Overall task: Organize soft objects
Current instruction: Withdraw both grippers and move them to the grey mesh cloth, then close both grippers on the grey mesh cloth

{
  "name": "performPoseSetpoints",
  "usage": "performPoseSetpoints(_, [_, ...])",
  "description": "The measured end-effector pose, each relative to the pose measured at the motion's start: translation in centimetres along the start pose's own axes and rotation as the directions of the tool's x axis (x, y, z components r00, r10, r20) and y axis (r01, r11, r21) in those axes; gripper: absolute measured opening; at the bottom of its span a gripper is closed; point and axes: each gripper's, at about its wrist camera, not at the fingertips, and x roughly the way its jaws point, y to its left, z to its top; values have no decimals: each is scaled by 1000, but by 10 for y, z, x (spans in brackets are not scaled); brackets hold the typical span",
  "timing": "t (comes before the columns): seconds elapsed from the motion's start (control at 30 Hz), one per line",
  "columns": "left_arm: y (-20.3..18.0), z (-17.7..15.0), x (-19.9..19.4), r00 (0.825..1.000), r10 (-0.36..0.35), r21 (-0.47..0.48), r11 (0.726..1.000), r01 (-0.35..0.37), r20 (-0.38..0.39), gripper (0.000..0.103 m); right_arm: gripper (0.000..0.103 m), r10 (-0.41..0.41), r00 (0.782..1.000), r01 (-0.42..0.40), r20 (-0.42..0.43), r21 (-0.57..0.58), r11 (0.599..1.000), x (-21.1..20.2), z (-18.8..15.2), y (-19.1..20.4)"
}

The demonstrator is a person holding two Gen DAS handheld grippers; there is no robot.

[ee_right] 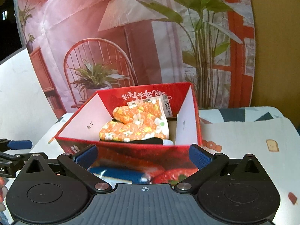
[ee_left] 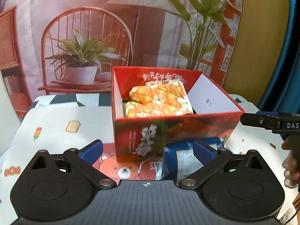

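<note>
Blue pads (ee_left: pixel 92 151) of the left gripper (ee_left: pixel 151 150) stand spread wide, released, with nothing pinched between them. Just ahead of the pads, toward twelve o'clock, the near wall of a red box (ee_left: pixel 174 129) rises from the table. A blue packet (ee_left: pixel 180 161) with a white label lies flat beside the right-hand pad, at about one o'clock from the gripper's middle, close against the foot of the box; whether the pad touches it cannot be told. A red patch with a bear face (ee_left: pixel 123 168) shows on the cloth between the pads.

Inside the box, orange flowered socks (ee_left: pixel 159 100) lie folded on their card, filling the middle and far part of the floor. A white flap (ee_left: pixel 211 97) leans inward on the box's three o'clock side.

At three o'clock in the left view, the other tool's black arm with a blue tip reaches toward the box corner, and part of a hand (ee_left: pixel 290 166) shows below it.

From the right wrist, the right gripper (ee_right: pixel 143 155) is likewise released, jaws wide apart and empty, the box's near wall (ee_right: pixel 131 155) directly ahead of it and the blue packet (ee_right: pixel 116 174) low between the pads. The socks (ee_right: pixel 138 125) rest in the box at twelve o'clock, with a dark sock (ee_right: pixel 150 141) at their near edge. The table cloth (ee_right: pixel 243 150), white with small printed pictures, spreads toward three o'clock.
</note>
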Motion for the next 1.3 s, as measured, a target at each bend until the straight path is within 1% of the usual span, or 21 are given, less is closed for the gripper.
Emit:
performPoseSetpoints(0.23, [3,-28,-7,1000,-9,-39,999,8,-16,103,102,15,1000,-15,14,-5,1000,-18,-29,-4])
performPoseSetpoints(0.47, [2,-55,-11,998,-30,-74,997,26,-51,102,101,39,999,-39,10,-62,997,-29,-59,7])
performPoseSetpoints(0.6, [-3,-63,-15,998,-50,-73,996,46,-49,101,99,64,998,-66,-15,-96,993,-33,-79,19])
performPoseSetpoints(0.67, [-6,-66,-12,997,-48,-69,997,44,-60,99,97,63,998,-67,-31,-118,991,-33,-86,24])
performPoseSetpoints(0.77, [-1,-69,-6,996,-49,-96,995,42,-78,96,95,47,997,-54,-57,-129,990,-30,-96,26])
performPoseSetpoints(0.9, [10,-70,1,994,-53,-152,988,38,-97,96,91,16,997,-23,-78,-83,996,-28,-105,16])
performPoseSetpoints(1.03, [18,-69,15,991,-60,-200,979,36,-117,96,89,-18,997,18,-81,0,1000,-30,-108,-8])
performPoseSetpoints(1.1, [23,-69,26,989,-67,-235,971,34,-135,96,84,-25,996,28,-88,42,999,-28,-110,-20])
performPoseSetpoints(1.2, [32,-72,40,984,-98,-298,953,50,-148,96,78,-8,992,19,-125,84,996,-19,-113,-32])
performPoseSetpoints(1.3, [33,-76,50,980,-125,-328,942,67,-157,95,73,16,988,0,-152,103,995,-10,-116,-35])
